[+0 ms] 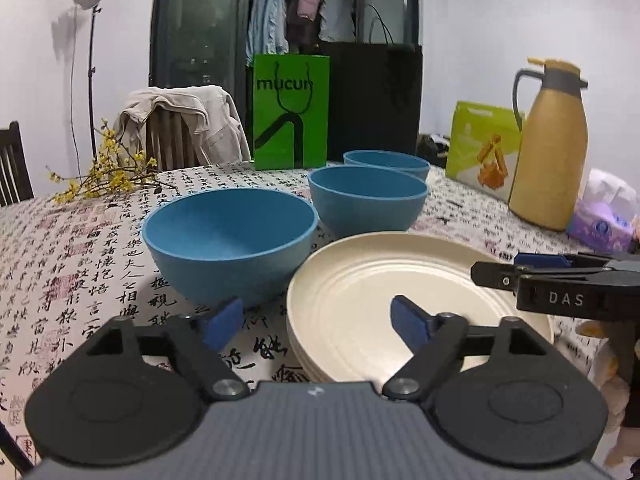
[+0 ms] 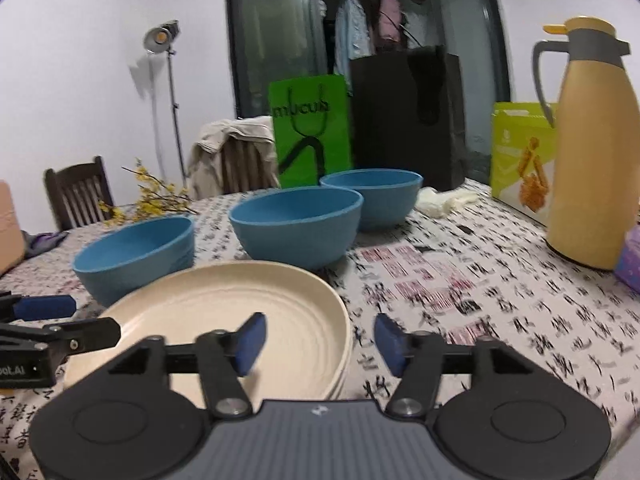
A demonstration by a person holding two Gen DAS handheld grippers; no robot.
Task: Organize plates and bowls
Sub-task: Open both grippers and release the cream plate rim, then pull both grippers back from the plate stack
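We see a stack of round cream plates with ringed centres (image 1: 384, 300) lying on the calligraphy-print tablecloth (image 1: 80, 248), at the near side of the table. Behind it stand 3 matte blue round bowls, all upright and apart from each other. The nearest blue bowl (image 1: 230, 240) sits just beside the stack's left edge. The middle blue bowl (image 1: 368, 202) stands behind the stack, and the far blue bowl (image 1: 386, 163) stands just behind the middle one.

Our left gripper (image 1: 318, 326) is spread wide and holds nothing. Its left fingertip (image 1: 222, 326) hangs in front of the nearest bowl's base, while its right one is over the top plate. Our right gripper (image 2: 318, 344) is also spread wide and empty, with the stack's right rim between its fingers. In the left wrist view it reaches in from the right, above the plates.

Further back stand a green paper bag (image 1: 292, 112), a black paper bag (image 1: 376, 96) and a mustard-yellow thermos jug (image 1: 550, 148). Yellow flowering twigs (image 1: 108, 172) lie at the table's far left.
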